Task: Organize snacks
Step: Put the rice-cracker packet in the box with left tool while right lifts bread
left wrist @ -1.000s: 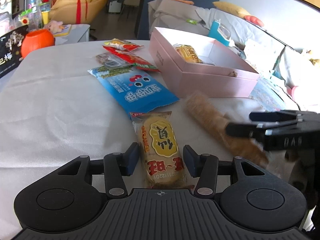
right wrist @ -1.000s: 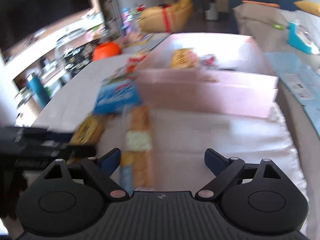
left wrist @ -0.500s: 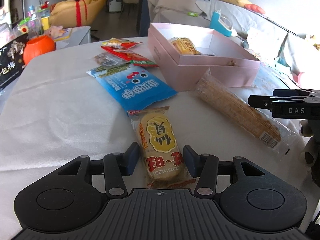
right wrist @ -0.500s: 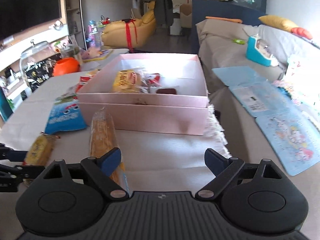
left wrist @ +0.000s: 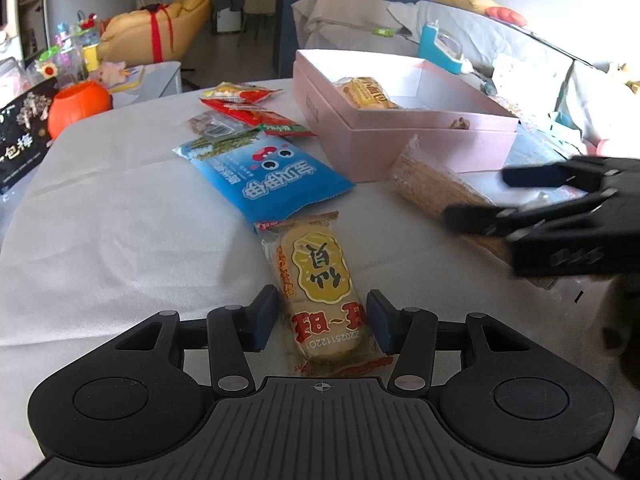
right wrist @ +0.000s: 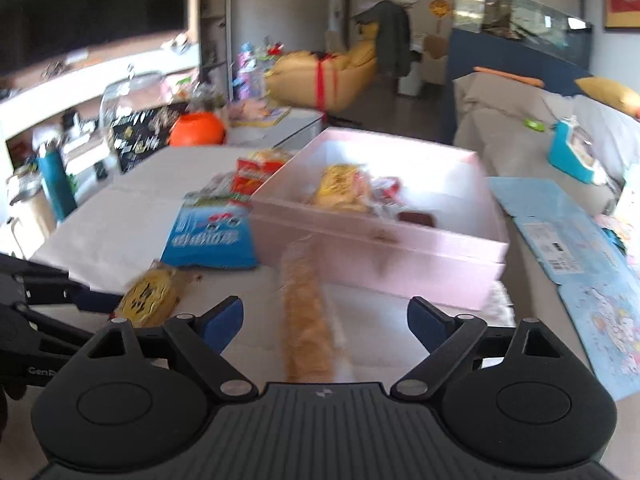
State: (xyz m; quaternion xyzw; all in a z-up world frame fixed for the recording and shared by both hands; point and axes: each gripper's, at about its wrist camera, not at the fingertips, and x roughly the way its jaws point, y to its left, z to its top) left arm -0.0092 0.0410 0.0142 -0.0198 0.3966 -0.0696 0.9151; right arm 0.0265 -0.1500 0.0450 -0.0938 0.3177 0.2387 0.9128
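A yellow rice-cracker pack (left wrist: 320,284) lies on the white table between the open fingers of my left gripper (left wrist: 322,326); whether the pads touch it I cannot tell. My right gripper (right wrist: 326,326) is open, with the near end of a long biscuit sleeve (right wrist: 306,320) lying between its fingers. The sleeve (left wrist: 432,184) and the right gripper (left wrist: 520,200) also show in the left wrist view. The pink box (left wrist: 432,136) stands behind, holding a yellow pack (left wrist: 366,92) and other snacks.
A blue snack bag (left wrist: 264,180), red packets (left wrist: 256,114) and a small clear packet (left wrist: 210,126) lie left of the box. An orange pumpkin pot (left wrist: 78,106) sits at the far left. Blue sheets (right wrist: 576,256) lie right of the box.
My right gripper has swung left, so the biscuit sleeve now lies between its fingers instead of beside the left one. The left gripper and the rice-cracker pack have not moved.
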